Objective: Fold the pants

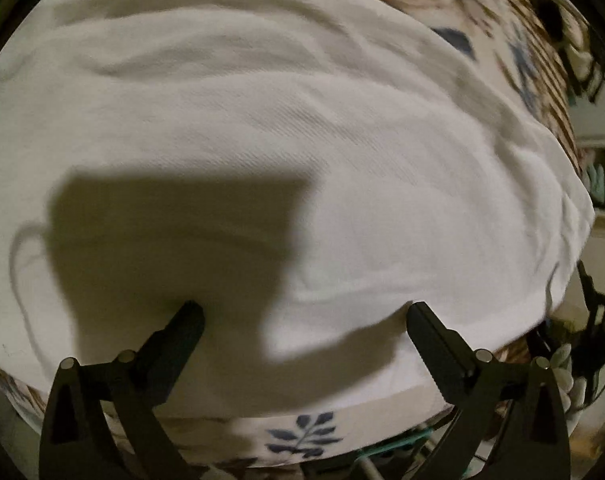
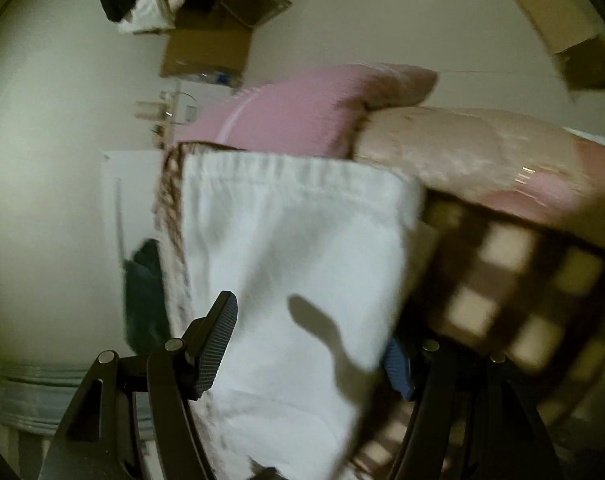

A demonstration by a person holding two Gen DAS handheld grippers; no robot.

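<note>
Left wrist view: we see the left gripper (image 1: 304, 314) pointing steeply down over the white pants (image 1: 262, 140), its two black fingers (image 1: 182, 328) spread to their widest. Both tips lie at the near edge of the cloth, and nothing is pinched between them. The pants lie broad and lightly creased across a patterned bedcover (image 1: 302, 436), whose blue leaf print shows just below the hem of the cloth; a brown striped part of the cover appears at the upper right. The gripper's shadow falls on the fabric.

Right wrist view (blurred): we see the right gripper (image 2: 310, 344) with its fingers apart and the pants (image 2: 294, 232) running between them. The left finger (image 2: 218, 336) sits against the cloth edge; the right finger tip is mostly hidden behind the fabric, so we cannot tell whether the cloth is gripped. The gathered waistband (image 2: 270, 168) lies at the far end, beside a pink pillow (image 2: 286, 116). A brown checked cover (image 2: 502, 280) lies to the right.
</note>
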